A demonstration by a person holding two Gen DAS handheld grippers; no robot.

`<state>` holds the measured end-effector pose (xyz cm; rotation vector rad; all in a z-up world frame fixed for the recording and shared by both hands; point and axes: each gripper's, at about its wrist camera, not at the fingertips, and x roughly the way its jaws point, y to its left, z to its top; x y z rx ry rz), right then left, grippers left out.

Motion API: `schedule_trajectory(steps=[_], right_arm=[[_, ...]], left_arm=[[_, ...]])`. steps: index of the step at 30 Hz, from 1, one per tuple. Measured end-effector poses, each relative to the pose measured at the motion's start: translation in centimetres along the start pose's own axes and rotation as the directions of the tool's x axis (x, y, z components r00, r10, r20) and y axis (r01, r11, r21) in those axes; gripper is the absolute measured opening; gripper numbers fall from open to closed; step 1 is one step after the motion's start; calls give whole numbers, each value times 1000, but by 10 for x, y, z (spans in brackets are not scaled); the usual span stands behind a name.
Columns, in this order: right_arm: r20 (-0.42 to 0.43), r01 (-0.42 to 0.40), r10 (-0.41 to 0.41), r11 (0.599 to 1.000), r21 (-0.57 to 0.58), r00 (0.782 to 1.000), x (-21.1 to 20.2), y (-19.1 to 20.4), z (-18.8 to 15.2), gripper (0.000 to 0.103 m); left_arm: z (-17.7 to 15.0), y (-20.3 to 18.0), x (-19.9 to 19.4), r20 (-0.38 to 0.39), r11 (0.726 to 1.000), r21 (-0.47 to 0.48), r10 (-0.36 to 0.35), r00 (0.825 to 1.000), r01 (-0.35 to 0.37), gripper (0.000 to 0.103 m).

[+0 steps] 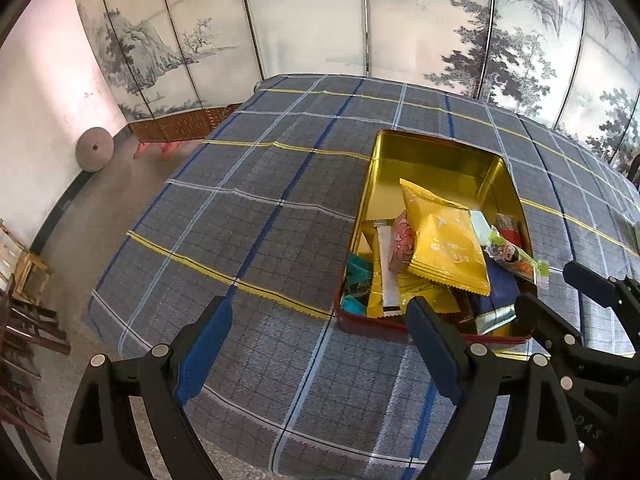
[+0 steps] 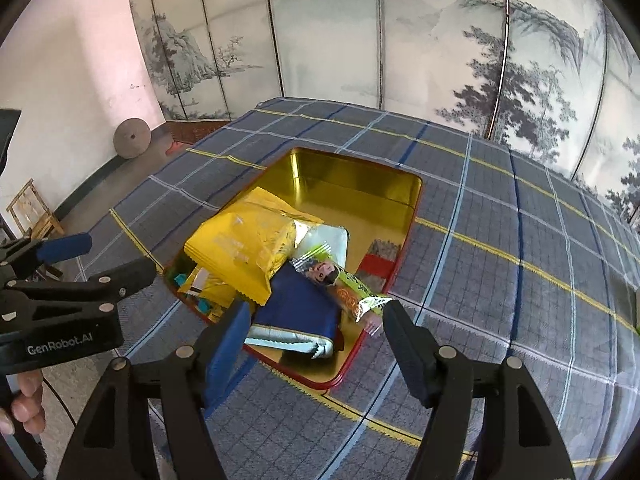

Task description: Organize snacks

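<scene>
An open gold tin with a red outside sits on the checked cloth, its near half piled with snacks. A big yellow bag lies on top, over a navy packet and a pink snack. A green snack stick with a cartoon face rests across the tin's near right rim, free of any finger. My right gripper hangs open just above that near end of the tin. My left gripper is open over bare cloth to the tin's left.
The far half of the tin shows bare gold floor. Checked cloth covers the table, whose left edge drops to the floor. A painted folding screen stands behind, with a stone wheel and wooden chairs at left. Someone's fingers hold the left gripper's handle.
</scene>
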<state>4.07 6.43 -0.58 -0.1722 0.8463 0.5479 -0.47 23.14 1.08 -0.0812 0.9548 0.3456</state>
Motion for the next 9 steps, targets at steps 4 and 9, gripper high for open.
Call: schedule_trajectory(steps=[4,9], right_arm=[[1,1,-1,1000,3,1000,0,-1,0,70],[1,-2,2,1000,-3,1000,-1,1,-1,70]], left_arm=[[-2,0,-2,0,999,-10,-35,999,35,86],[-2,-1,-5,5,1000,-11,-2,1000,2,87]])
